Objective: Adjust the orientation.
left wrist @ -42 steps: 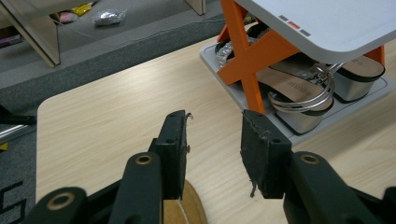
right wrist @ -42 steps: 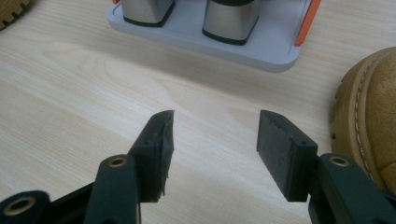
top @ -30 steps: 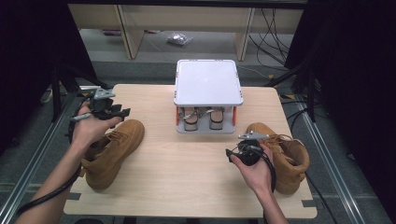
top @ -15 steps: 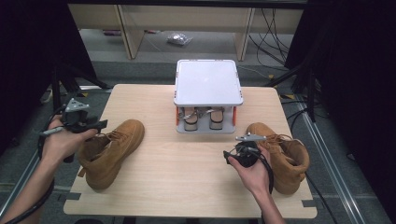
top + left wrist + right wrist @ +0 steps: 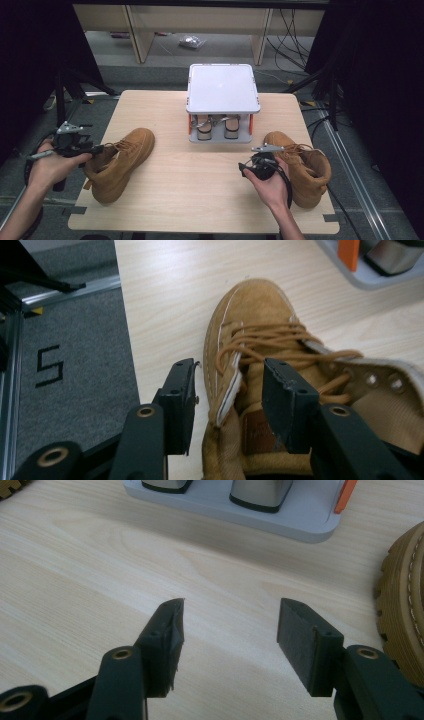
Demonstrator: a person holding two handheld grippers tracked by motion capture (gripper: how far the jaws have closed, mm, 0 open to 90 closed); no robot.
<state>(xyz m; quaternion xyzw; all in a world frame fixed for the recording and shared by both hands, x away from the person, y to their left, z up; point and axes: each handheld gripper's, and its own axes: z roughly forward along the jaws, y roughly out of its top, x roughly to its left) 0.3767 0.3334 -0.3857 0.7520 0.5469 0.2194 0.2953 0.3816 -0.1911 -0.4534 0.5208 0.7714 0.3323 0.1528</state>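
The left boot [image 5: 119, 162] is tan suede with a pale welt stitch, tan laces [image 5: 260, 337] crossed loosely over the tongue and a small brown patch at the collar. It lies on the near left part of the counter [image 5: 200, 195], its sole edge close to the counter's left side. In the high view its long axis runs diagonally: the toe points away from the person and toward the middle, the heel and open collar toward the near left corner.

The left hand-held gripper [image 5: 227, 390] sits at the boot's collar end, coming in from over the left edge of the counter. Its jaws stand moderately wide and have just been opening. They straddle the boot's upper edge beside the laces, one jaw outside the boot, the other over the tongue; the pads seem clear of the suede, though the near part is hard to read.

The right hand-held gripper [image 5: 227, 640] hovers over bare wood with its jaws apart and nothing between them. The matching right boot [image 5: 300, 165] lies just beside it, toe away from the person. A grey rack [image 5: 222, 90] with a flat white top stands at the far middle, with a pair of shoes [image 5: 215, 127] on its lower shelf.
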